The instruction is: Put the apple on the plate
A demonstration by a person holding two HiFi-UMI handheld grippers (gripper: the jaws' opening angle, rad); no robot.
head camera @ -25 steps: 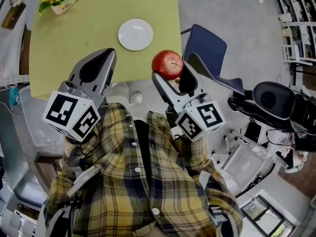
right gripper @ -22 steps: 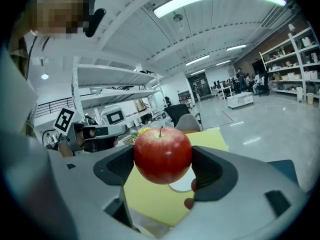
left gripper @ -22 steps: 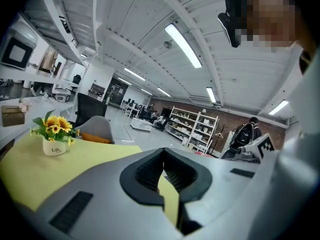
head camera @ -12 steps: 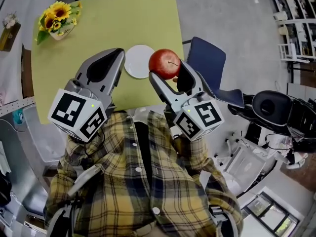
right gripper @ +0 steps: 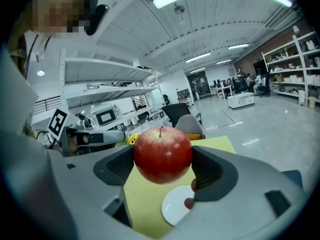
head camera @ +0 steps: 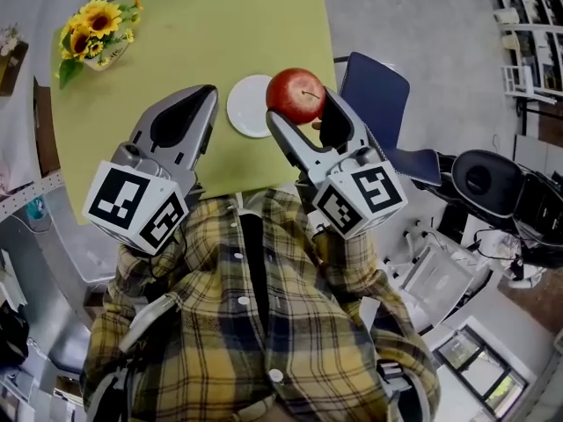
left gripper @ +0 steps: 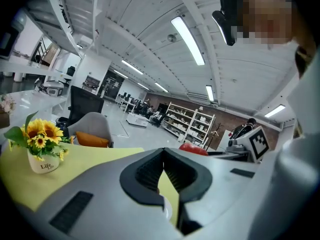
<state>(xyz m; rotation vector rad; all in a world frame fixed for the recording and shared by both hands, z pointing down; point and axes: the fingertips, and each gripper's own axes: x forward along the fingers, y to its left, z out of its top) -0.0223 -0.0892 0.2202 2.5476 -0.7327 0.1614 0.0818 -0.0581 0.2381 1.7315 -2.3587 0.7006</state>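
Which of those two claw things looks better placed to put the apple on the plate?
Right. The right gripper clamps the shiny red apple, near the round white plate. The left gripper is shut and empty.

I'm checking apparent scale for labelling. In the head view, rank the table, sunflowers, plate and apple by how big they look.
1. table
2. sunflowers
3. plate and apple: about alike. The apple is held up nearer the camera and covers the plate's right edge, so I won't rank them.
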